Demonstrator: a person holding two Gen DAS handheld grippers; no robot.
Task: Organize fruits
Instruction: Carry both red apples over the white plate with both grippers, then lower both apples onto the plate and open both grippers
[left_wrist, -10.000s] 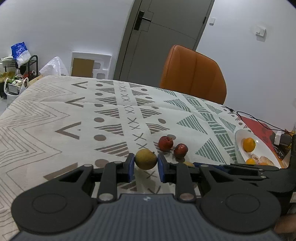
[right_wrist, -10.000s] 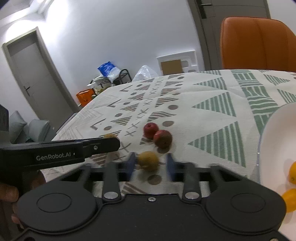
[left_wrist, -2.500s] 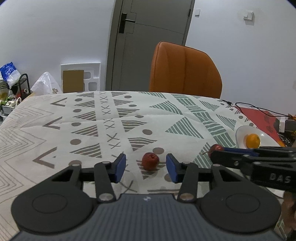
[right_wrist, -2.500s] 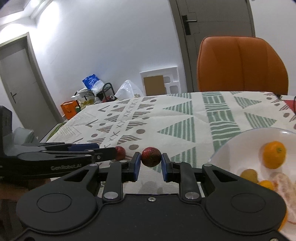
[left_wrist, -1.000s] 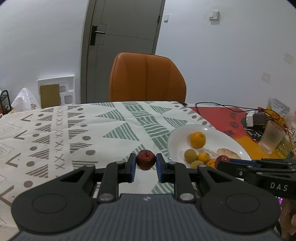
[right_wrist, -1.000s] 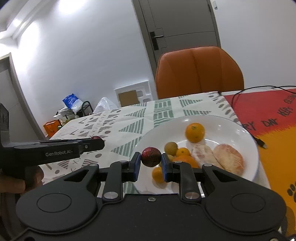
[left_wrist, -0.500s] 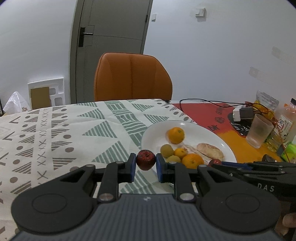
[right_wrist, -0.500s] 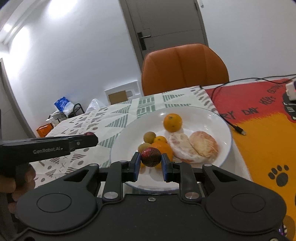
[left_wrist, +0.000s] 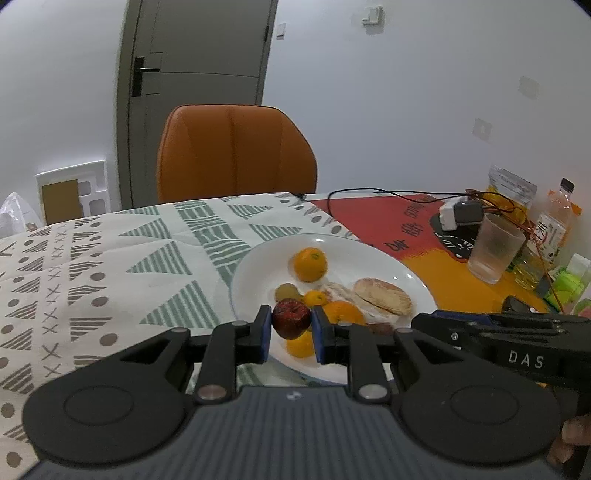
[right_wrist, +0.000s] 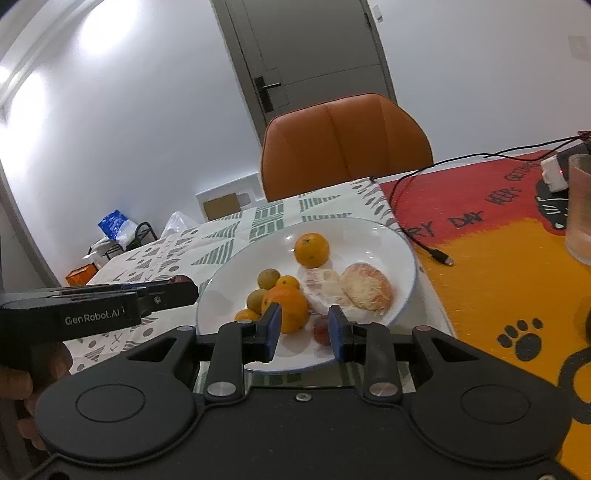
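My left gripper (left_wrist: 291, 332) is shut on a small red apple (left_wrist: 291, 318) and holds it over the near rim of the white plate (left_wrist: 258, 266). My right gripper (right_wrist: 302, 328) is open; a second red apple (right_wrist: 322, 331) lies on the plate (right_wrist: 369, 229) between its fingers, close to the right one. The plate holds oranges (right_wrist: 311, 249), small green-brown fruits (right_wrist: 268, 278) and peeled citrus pieces (right_wrist: 365, 286). The left gripper also shows in the right wrist view (right_wrist: 181, 284), at the plate's left.
An orange chair (left_wrist: 236, 151) stands behind the table. A patterned cloth (left_wrist: 110, 266) covers the left part, a red-orange mat (right_wrist: 498, 236) the right. A plastic cup (left_wrist: 495, 251), bottles, a charger and a black cable (right_wrist: 424, 243) lie right of the plate.
My right gripper has opened and let its red apple down onto the plate. My left gripper has carried its apple closer, over the plate's near rim.
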